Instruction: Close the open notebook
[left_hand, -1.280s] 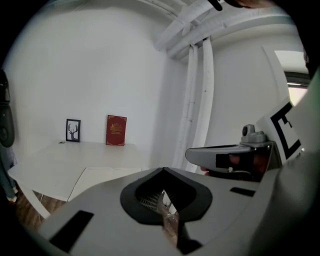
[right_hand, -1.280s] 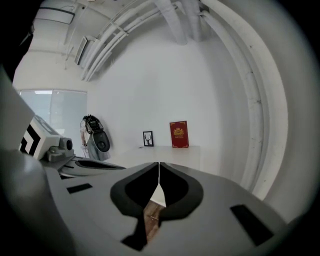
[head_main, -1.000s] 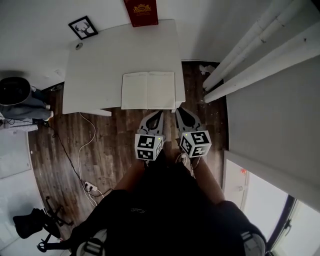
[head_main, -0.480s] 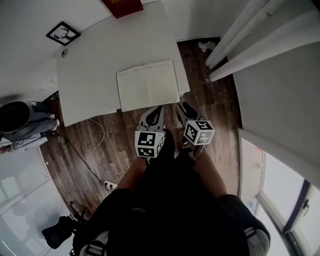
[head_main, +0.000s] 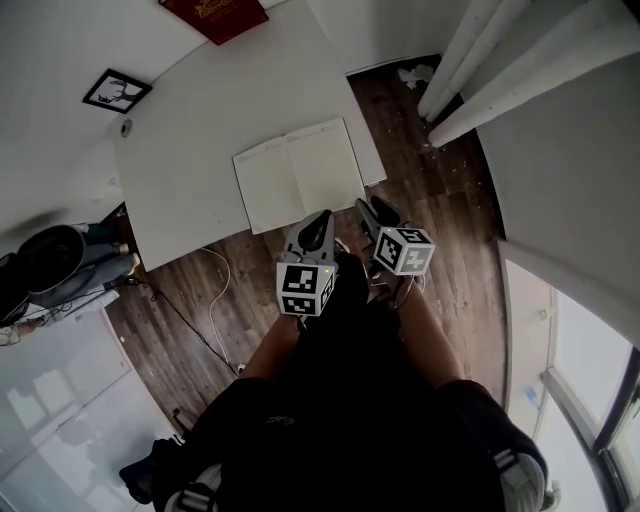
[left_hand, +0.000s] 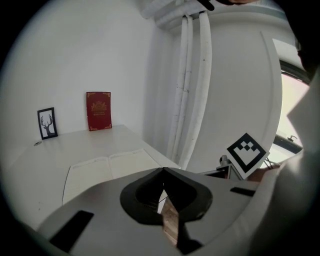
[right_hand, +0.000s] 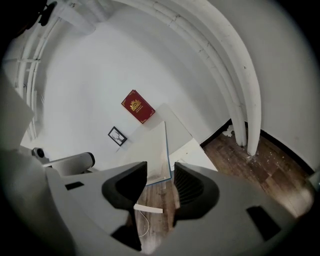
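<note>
The open notebook (head_main: 298, 172) lies flat, cream pages up, on the white table (head_main: 190, 110) near its front edge. It also shows in the left gripper view (left_hand: 112, 167) and the right gripper view (right_hand: 156, 147). Both grippers hang over the wooden floor just short of that edge. My left gripper (head_main: 318, 222) is shut, its tips meeting (left_hand: 163, 170) with nothing between them. My right gripper (head_main: 372, 210) points at the notebook's right corner. Its jaws have just been opening and stand apart (right_hand: 160, 167), with nothing held between them.
A red book (head_main: 214, 14) and a small framed deer picture (head_main: 117, 90) stand at the table's far side against the wall. White pipes (head_main: 500, 70) run along the right. A cable (head_main: 215, 290) trails on the floor, and a grey seat (head_main: 50, 258) stands at the left.
The head view has tilted, so the table now sits slanted. Both grippers have sunk a little near the front edge. The right gripper's marker cube has rolled and its jaws have spread.
</note>
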